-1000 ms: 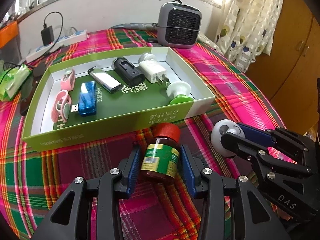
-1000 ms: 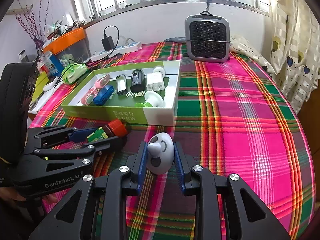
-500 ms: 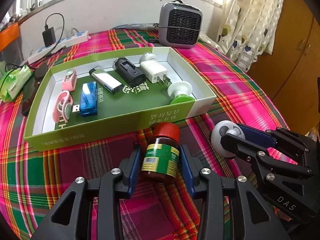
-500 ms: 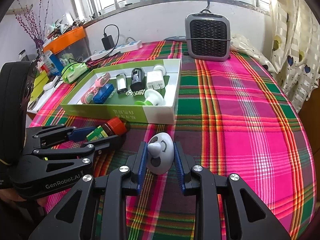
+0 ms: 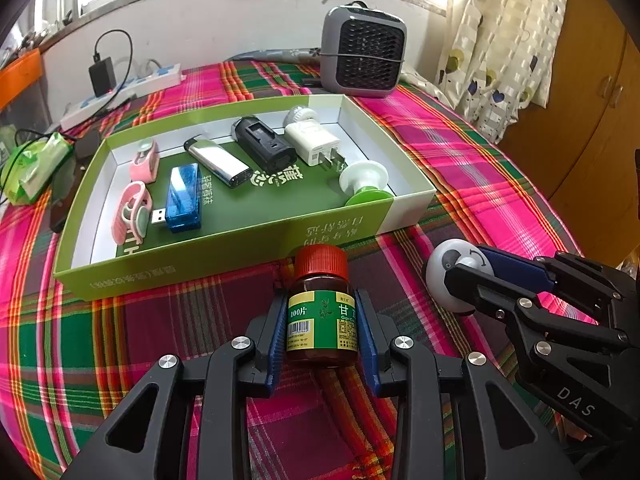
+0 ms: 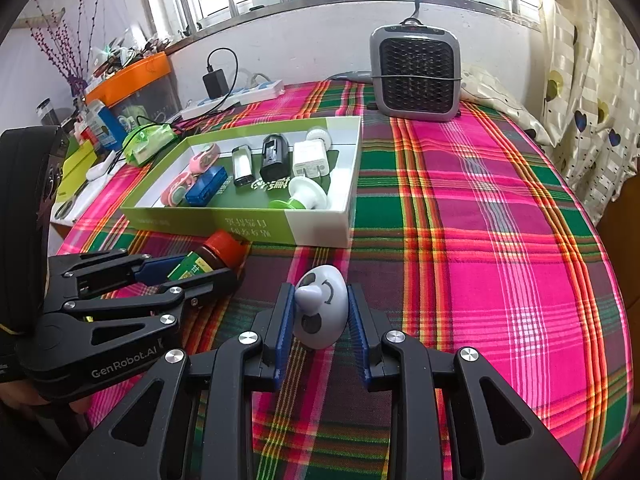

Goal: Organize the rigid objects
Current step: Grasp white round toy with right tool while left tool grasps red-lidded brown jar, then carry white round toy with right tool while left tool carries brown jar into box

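My left gripper (image 5: 322, 326) pinches the red-capped pill bottle (image 5: 321, 312) by its labelled sides; the bottle's long axis runs straight ahead along my fingers, cap foremost. The green tray (image 5: 224, 254) lies directly beyond the cap, its near wall just ahead. My right gripper (image 6: 320, 320) clamps the white egg-shaped toy (image 6: 320, 308), with the tray ahead and to its left, farther off.
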{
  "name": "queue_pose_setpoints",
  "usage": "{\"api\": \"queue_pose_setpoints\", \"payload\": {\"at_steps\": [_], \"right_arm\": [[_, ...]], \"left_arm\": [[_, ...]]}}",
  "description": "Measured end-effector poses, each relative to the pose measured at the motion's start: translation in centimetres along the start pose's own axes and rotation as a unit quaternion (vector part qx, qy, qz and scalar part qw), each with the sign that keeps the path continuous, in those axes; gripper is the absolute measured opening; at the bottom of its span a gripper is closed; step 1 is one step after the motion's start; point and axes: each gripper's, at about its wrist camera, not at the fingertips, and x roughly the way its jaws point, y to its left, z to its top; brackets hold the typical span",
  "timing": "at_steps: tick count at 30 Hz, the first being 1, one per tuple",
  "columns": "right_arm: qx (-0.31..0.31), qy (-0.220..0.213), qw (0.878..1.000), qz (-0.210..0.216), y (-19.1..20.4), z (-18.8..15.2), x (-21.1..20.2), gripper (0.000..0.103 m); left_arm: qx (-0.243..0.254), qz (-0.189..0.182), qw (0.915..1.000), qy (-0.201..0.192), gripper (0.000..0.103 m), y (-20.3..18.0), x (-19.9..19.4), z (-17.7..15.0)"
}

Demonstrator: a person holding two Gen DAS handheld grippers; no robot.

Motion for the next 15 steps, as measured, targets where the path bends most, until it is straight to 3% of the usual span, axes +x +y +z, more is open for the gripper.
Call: {"api": "queue_pose_setpoints", "payload": {"at_steps": [15], "right_arm": [[-0.001, 0.0, 1.0, -0.001, -0.05, -0.04, 0.04, 0.027]], "left_arm": [[0.001, 0.0, 1.0, -0.002, 0.031, -0.02, -0.25, -0.16]]}}
